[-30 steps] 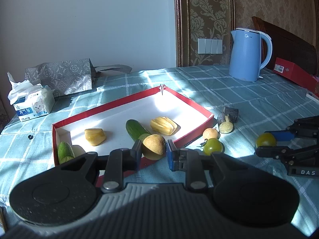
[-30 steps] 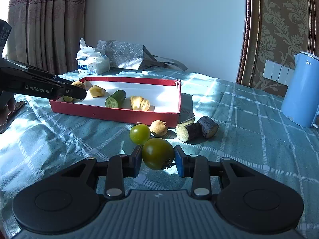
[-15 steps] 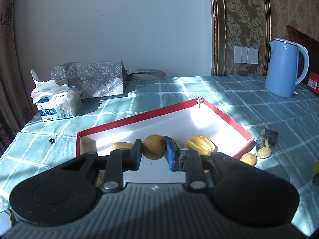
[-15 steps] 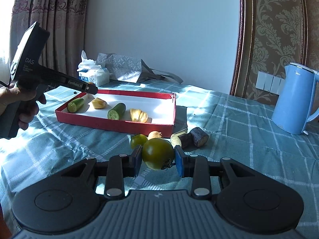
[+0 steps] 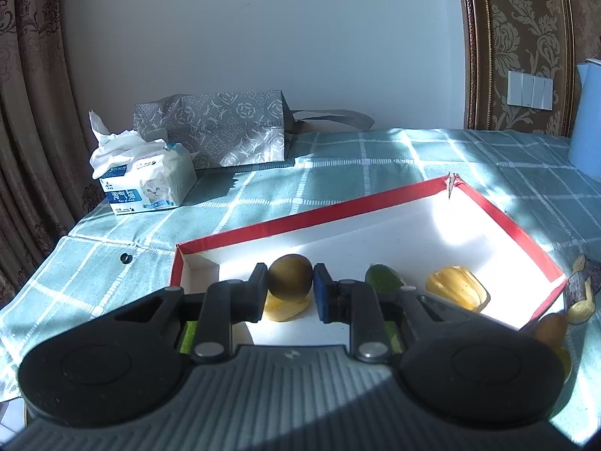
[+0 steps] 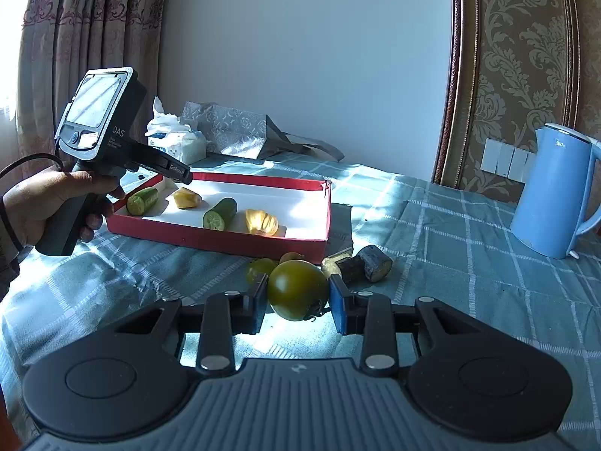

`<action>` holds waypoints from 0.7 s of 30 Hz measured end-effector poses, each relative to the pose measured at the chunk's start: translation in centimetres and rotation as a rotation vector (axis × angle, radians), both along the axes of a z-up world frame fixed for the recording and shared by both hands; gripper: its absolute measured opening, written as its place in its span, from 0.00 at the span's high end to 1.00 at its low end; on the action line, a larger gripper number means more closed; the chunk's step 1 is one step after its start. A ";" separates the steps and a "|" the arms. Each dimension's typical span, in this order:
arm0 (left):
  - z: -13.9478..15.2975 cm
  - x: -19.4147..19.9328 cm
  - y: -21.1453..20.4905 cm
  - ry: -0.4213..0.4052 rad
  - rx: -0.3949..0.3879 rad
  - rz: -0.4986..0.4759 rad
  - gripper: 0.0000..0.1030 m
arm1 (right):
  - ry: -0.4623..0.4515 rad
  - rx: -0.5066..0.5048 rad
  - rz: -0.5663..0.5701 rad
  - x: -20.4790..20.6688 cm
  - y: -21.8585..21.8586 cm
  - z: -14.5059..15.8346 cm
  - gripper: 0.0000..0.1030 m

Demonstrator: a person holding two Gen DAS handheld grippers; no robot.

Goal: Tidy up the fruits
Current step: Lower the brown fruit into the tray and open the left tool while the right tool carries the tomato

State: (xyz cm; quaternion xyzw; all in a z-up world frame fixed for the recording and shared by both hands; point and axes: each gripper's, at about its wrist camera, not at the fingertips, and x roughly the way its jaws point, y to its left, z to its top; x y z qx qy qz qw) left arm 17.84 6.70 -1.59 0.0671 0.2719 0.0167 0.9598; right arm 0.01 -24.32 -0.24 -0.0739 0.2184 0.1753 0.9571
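Bench: covered with a teal checked cloth [image 5: 338,173], striped by strong sunlight and shadow.
Room: plain pale wall behind, patterned curtain [image 6: 75,30] at the left, damask wallpaper with a bank of switches [image 5: 529,89] at the right.
Far edge of bench: a tissue pack [image 5: 148,184] beside a grey patterned bag [image 5: 225,131]; a blue kettle [image 6: 552,195] stands well off to the right.
Left hand-held gripper [image 5: 290,293]: closed on a brown round fruit [image 5: 290,277], held above the near left part of the box, tilted downward.
Left hand [image 6: 41,203]: seen from the right wrist view, wrapped round the pistol handle, a cable trailing behind it.
Right hand-held gripper [image 6: 298,298]: closed on a green tomato [image 6: 297,289], held above the cloth in front of the box.
Red box [image 6: 225,238]: shallow, white inside, lying open on the bench.
In the box: two cucumber pieces [image 6: 219,213] and two yellow ridged pieces [image 6: 261,221], apart from each other.
Outside the box: near its front right corner lie a second green tomato [image 6: 260,267], a small brown fruit [image 6: 291,256] and dark-skinned cut chunks [image 6: 370,263], close together.
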 end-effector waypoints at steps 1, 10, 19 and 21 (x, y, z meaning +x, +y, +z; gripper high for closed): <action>-0.1 0.2 0.0 0.004 0.002 0.006 0.78 | 0.000 0.000 0.001 0.0 0.1 0.0 0.68; -1.2 1.5 -0.1 0.019 0.030 0.049 0.77 | -0.002 0.001 0.012 0.3 0.6 0.1 0.68; -0.9 1.4 -0.8 -0.012 0.061 0.077 0.60 | -0.002 -0.006 0.014 0.5 0.9 0.1 0.68; -0.7 1.2 -0.9 -0.025 0.059 0.081 0.51 | -0.006 -0.007 0.018 0.6 1.0 0.3 0.68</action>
